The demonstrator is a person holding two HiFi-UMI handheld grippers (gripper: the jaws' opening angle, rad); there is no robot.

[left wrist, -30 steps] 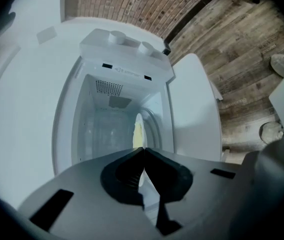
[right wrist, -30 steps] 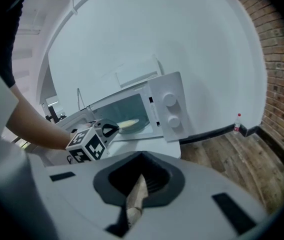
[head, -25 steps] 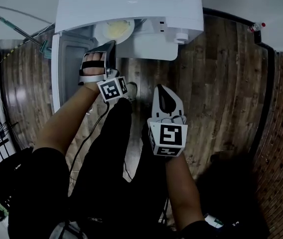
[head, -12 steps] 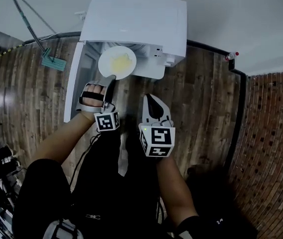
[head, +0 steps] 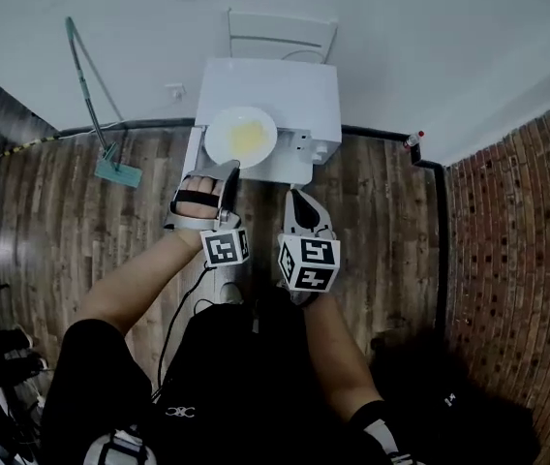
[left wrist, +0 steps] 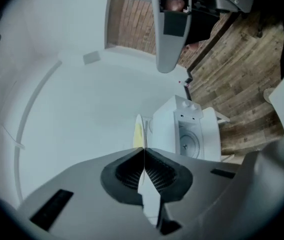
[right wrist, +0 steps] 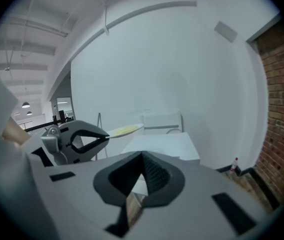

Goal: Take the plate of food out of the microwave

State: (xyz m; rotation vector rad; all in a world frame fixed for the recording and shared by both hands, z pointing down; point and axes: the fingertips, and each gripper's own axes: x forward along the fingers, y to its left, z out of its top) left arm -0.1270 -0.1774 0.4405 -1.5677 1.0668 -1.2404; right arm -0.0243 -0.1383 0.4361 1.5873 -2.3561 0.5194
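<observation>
the left gripper [head: 229, 170] is clamped on the near rim of the plate of food [head: 241, 136], which extends straight ahead of its jaws, outside and above the microwave [head: 285, 90]. the right gripper [head: 296, 200], closed on nothing, sits just beside the plate's right side.

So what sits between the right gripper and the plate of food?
Nothing solid. In the head view the right gripper sits apart from the plate of food, and only the microwave shows below the gap.
</observation>
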